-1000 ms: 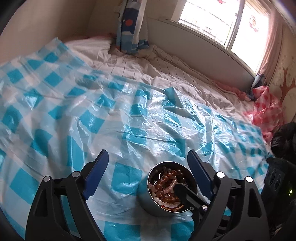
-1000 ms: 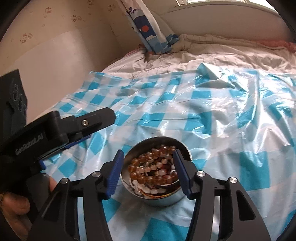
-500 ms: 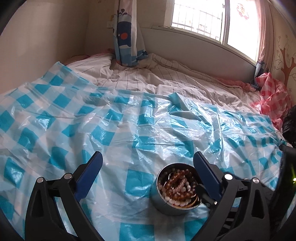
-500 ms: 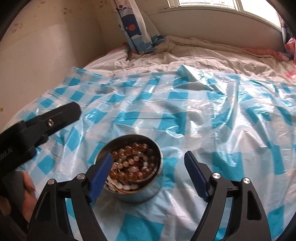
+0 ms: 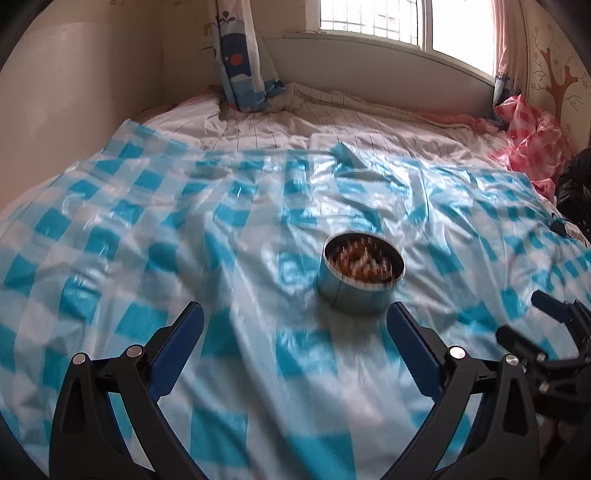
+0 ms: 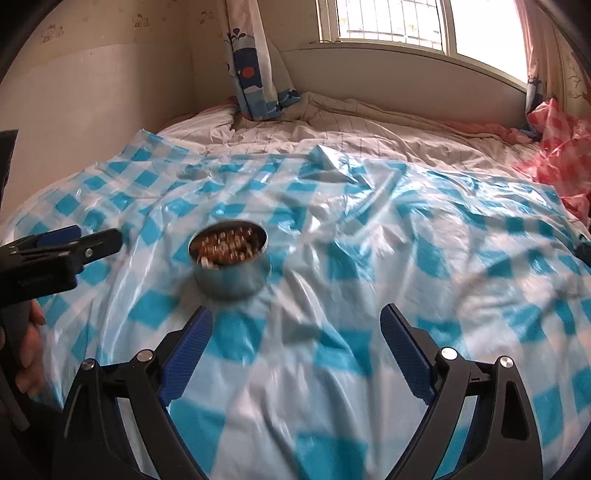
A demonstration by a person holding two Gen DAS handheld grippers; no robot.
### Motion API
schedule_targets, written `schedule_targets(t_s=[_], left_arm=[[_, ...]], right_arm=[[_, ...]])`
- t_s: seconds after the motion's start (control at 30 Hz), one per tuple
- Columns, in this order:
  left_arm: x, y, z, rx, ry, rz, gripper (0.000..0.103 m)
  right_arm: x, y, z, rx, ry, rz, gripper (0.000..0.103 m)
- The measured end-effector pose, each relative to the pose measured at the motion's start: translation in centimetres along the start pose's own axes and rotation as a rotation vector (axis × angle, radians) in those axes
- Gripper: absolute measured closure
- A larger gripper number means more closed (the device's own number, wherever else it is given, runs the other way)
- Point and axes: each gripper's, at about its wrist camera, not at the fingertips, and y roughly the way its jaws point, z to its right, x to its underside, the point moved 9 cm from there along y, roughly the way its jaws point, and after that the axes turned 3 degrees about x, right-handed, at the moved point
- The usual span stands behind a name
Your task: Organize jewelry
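Lying crumpled over the bed [image 5: 369, 122], a blue-and-white checked plastic sheet [image 5: 147, 229], leaving broad bare room to the left of everything and more in front, toward the window [image 5: 369, 22]. Hovering low at the near edge in the left wrist view, the left hand-held gripper [image 5: 295, 332], spread wide and gripping nothing, well apart from the tin. Sitting upright on the sheet just ahead of that gripper's right finger [image 5: 413, 354], a round metal tin [image 5: 354, 291], mouth facing up, heaped with brown and white bead jewelry [image 5: 364, 260], blurred; no long axis showing on so round a thing. Appearing only in the left wrist view, at the right edge, a dark bag [image 5: 576, 188] past a pink checked bag [image 5: 532, 140], crowding that side. Showing in the right wrist view instead, the tin [image 6: 231, 275] ahead and left of the right hand-held gripper [image 6: 295, 328], likewise spread wide and carrying nothing. Reaching in from the left edge there, the other gripper seen side-on [image 6: 62, 251], with a hand [image 6: 29, 339] on its grip.
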Motion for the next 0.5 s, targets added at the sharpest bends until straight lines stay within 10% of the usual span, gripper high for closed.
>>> schedule_targets(t_s=[0.5], left_arm=[[3.1, -3.6, -0.6, -0.009, -0.045, 0.056, 0.008]], right_arm=[[1.9, -4.0, 0.7, 0.024, 0.033, 0.02, 0.008]])
